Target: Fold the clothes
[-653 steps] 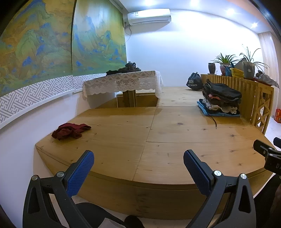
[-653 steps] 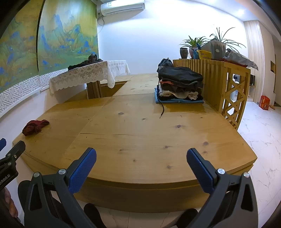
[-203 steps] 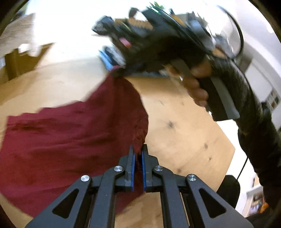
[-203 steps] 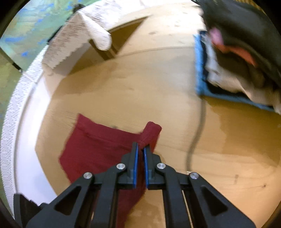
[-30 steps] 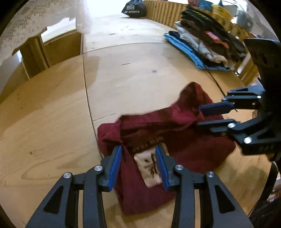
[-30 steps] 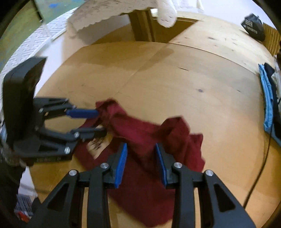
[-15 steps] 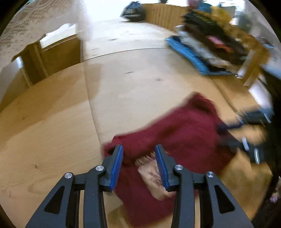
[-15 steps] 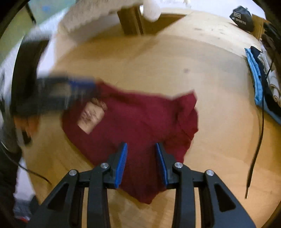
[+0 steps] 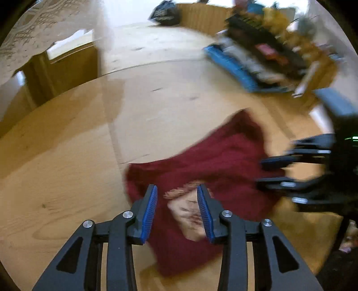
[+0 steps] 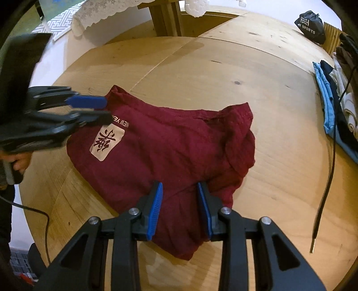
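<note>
Your left gripper (image 9: 176, 210) is released, blue pads apart w/ nothing pinched; it sits low over the near-left part of the dark red T-shirt (image 10: 170, 143), pads straddling the beige printed patch (image 10: 107, 142); in the right wrist view its fingertips (image 10: 89, 101) point at the collar end by the "NEW YEAR" lettering, looks close to the cloth but can't tell if touching.

Your right gripper (image 10: 179, 206) is also released, jaws apart, nothing between them; pads frame the shirt's near edge, a bit above the fabric as far as the view shows; from the left wrist view the same gripper (image 9: 273, 170) comes in from the right side, tips at the shirt's right edge; that view is motion-blurred so contact is unclear.

Shirt lies on the wooden table (image 10: 201, 67), near the front rim, roughly centred betw. both grippers; it's loosely spread, not neat; right side is bunched w/ a raised rumpled fold (image 10: 241, 125), lower corner trails toward the table edge; patch has a dark character on it.

Far right on the table: pile of clothes (image 10: 342, 89) on a blue garment (image 10: 326, 98), well apart from the shirt; black cord (image 10: 331, 156) runs from the pile down toward the front rim, metal tip at its end. Black sports bag (image 10: 310, 26) at the far back right; white lace tablecloth (image 10: 98, 13) on a raised stand at the back left.
</note>
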Demonstrator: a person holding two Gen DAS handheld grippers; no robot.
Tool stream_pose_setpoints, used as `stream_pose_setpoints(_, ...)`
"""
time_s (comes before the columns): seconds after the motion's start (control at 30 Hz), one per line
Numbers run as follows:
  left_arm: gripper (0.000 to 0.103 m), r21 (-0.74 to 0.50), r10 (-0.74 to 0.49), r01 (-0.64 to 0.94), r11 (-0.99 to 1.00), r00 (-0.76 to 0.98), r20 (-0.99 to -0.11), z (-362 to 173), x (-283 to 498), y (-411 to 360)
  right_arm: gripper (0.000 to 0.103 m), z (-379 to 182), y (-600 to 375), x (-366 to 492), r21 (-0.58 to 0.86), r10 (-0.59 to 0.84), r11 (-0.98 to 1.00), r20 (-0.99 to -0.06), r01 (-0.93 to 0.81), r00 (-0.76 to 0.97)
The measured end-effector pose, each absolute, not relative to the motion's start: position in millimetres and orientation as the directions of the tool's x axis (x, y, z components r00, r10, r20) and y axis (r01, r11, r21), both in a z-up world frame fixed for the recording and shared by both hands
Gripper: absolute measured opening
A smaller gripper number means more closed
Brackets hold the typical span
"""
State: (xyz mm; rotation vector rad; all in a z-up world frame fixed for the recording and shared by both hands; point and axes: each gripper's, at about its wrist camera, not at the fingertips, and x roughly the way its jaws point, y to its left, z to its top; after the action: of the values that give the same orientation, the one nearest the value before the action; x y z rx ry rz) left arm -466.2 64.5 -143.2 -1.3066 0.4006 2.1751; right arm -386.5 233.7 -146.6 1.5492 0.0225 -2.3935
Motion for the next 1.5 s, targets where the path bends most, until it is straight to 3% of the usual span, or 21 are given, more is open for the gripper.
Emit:
stream_pose_setpoints(0.07, 0.037, 0.054, 0.208, -0.538, -0.841, -0.415, -0.886, -152.3, -473.0, 53.0, 0.03, -140.0, 227.0, -397.4, 0.147, -0.233, -0.958, -0.899, 0.246, -0.37)
stream_pose_setpoints(0.1, 0.041, 0.039, 0.21, -0.516, -0.856, -0.416, -0.885, -152.2, -473.2, 46.6, 0.03, -137.1, 229.6, -396.1, 0.16, -0.242, -0.958, -0.896, 0.238, -0.372)
stream_pose_setpoints(0.2, 0.037, 0.027, 0.229, -0.489, -0.872, -0.457, -0.859, -136.0, -457.3, 31.9, 0.03, -124.5, 231.3, -389.5, 0.161, -0.254, -0.957, -0.87, 0.243, -0.424)
stream_pose_setpoints(0.3, 0.038, -0.008, 0.325, -0.559, -0.829, -0.47, -0.82, -117.8, -426.3, 41.5, 0.03, -126.3, 222.7, -389.5, 0.139, -0.243, -0.956, -0.869, 0.258, -0.432)
stream_pose_setpoints(0.47, 0.04, 0.039, 0.274, -0.597, -0.801, -0.424, -0.863, -142.9, -423.4, 60.9, 0.031, -145.6, 212.0, -388.1, 0.089, -0.195, -0.959, -0.897, 0.27, -0.396)
stream_pose_setpoints(0.63, 0.047, -0.081, 0.292, -0.513, -0.855, -0.346, -0.892, -157.7, -431.4, 34.5, 0.031, -148.3, 216.1, -376.8, 0.055, -0.158, -0.963, -0.909, 0.265, -0.386)
stream_pose_setpoints(0.77, 0.048, -0.057, 0.286, -0.541, -0.839, -0.351, -0.892, -157.3, -397.4, 35.5, 0.031, -149.8, 218.4, -355.2, 0.014, -0.119, -0.964, -0.915, 0.266, -0.385)
stream_pose_setpoints(1.0, 0.047, -0.075, 0.311, -0.574, -0.815, -0.325, -0.893, -154.6, -351.4, 44.1, 0.031, -149.1, 240.5, -315.3, 0.069, -0.15, -0.969, -0.928, 0.237, -0.342)
stream_pose_setpoints(1.07, 0.045, -0.076, 0.315, -0.568, -0.819, -0.335, -0.888, -147.7, -349.5, 41.8, 0.035, -138.2, 259.7, -307.7, 0.126, -0.186, -0.977, -0.891, 0.169, -0.415)
stream_pose_setpoints(1.13, 0.046, -0.085, 0.321, -0.557, -0.826, -0.342, -0.883, -140.9, -352.0, 39.3, 0.049, -135.9, 278.0, -308.4, 0.141, -0.171, -0.985, -0.873, 0.1, -0.456)
stream_pose_setpoints(1.27, 0.047, -0.043, 0.272, -0.524, -0.851, -0.369, -0.889, -139.7, -370.2, 41.5, 0.05, -148.3, 311.8, -324.7, 0.201, -0.181, -0.98, -0.873, 0.004, -0.453)
stream_pose_setpoints(1.5, 0.049, -0.05, 0.262, -0.518, -0.854, -0.345, -0.901, -150.0, -389.8, 55.0, 0.05, -158.8, 295.1, -344.2, 0.206, -0.192, -0.978, -0.87, 0.019, -0.453)
